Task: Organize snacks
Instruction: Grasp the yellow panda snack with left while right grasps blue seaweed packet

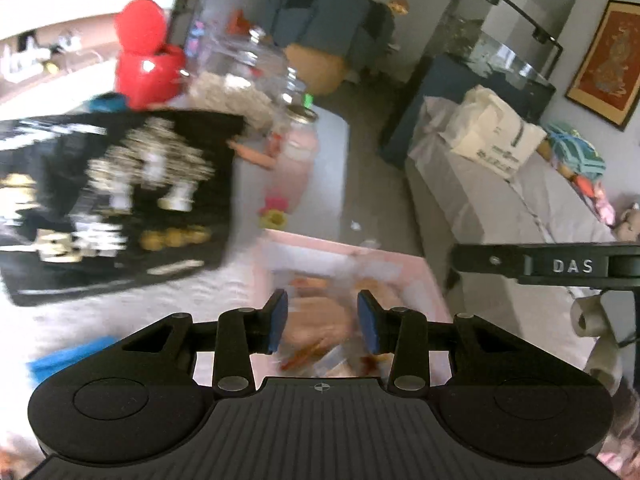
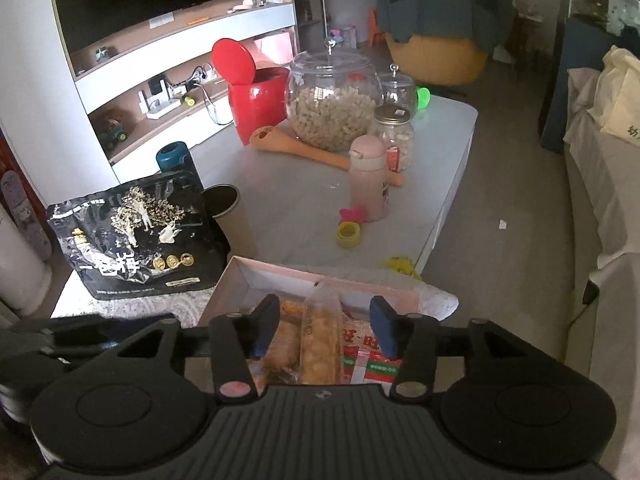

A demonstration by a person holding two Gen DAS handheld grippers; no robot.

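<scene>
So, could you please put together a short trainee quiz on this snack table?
1. True or false: the red bin's lid is shut.
2. What lies in the pink box: A) wrapped snacks, B) toys, C) nothing?
3. Which item stands just left of the box?

Key:
1. False; the lid stands up.
2. A; both the right gripper and left gripper are open over them.
3. The black snack bag.

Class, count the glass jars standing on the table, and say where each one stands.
3. The big round jar of snacks beside the red bin; a smaller lidded jar behind it; a metal-lidded jar behind the pink bottle. Others may be hidden.
</scene>
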